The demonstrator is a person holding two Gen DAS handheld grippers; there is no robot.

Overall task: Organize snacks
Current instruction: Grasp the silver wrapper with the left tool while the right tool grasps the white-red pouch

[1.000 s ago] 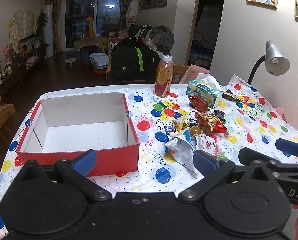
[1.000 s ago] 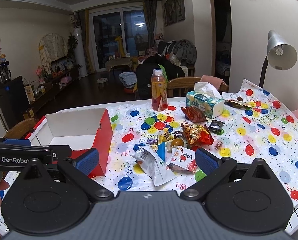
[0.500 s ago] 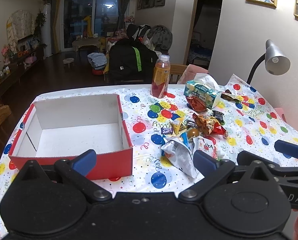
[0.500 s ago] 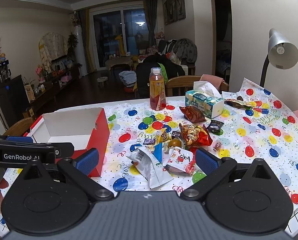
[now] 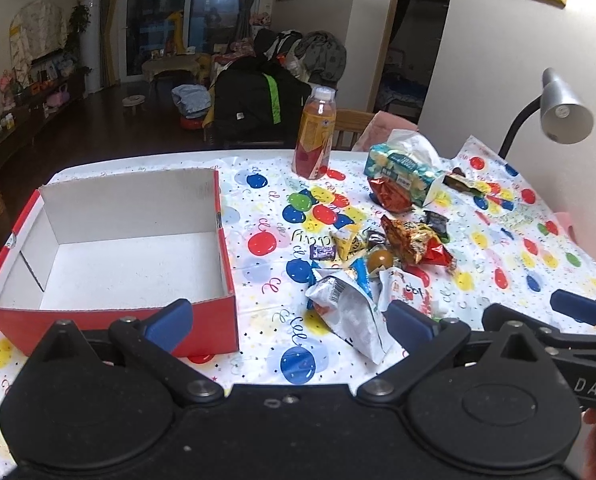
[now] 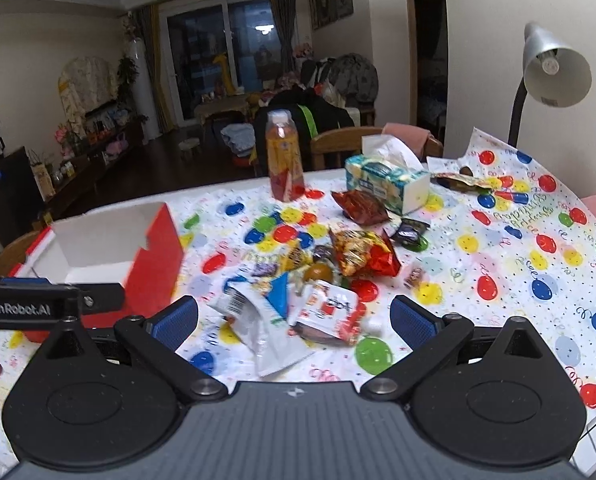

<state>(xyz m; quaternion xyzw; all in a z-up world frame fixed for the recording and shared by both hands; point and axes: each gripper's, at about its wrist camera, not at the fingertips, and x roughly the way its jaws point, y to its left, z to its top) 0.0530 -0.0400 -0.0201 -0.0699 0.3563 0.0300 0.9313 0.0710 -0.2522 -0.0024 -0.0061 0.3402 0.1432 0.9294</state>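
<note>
Right tool: the right tool (image 6: 294, 318) hangs spread wide and empty over the near edge of the bench (image 6: 509, 280), its 2 blue pads either side of the nearest snacks.
Left tool: the left tool (image 5: 290, 320) is likewise spread and empty, low over the near edge, just in front of the red box (image 5: 110, 316).
Nearest snacks: a white crumpled packet (image 6: 258, 320) and a red-and-white pouch (image 6: 329, 312) lie touching each other at the front of the pile.
Rest of pile: behind them sit a blue wrapper (image 6: 280, 290), a round brown sweet (image 6: 317, 272) and a red-and-gold bag (image 6: 361, 252), all toward the middle of the bench.
Box: it stands open and empty at the left edge of the bench, well apart from the pile.
Step, as I judge it: a first pick by the right tool.
Doing it well: take 1 item only, probably the pouch; come down straight, close on its stiffer body and not a loose corner, so the packet beside it is not dragged along.
Left view only: the whole white floor of the box, so the drop spot is clear; also the right tool's arm at the right.
Right view only: the box's right wall and a torn notch in its rim, plus a small wrapped candy (image 6: 413, 276) right of the pile.
</note>
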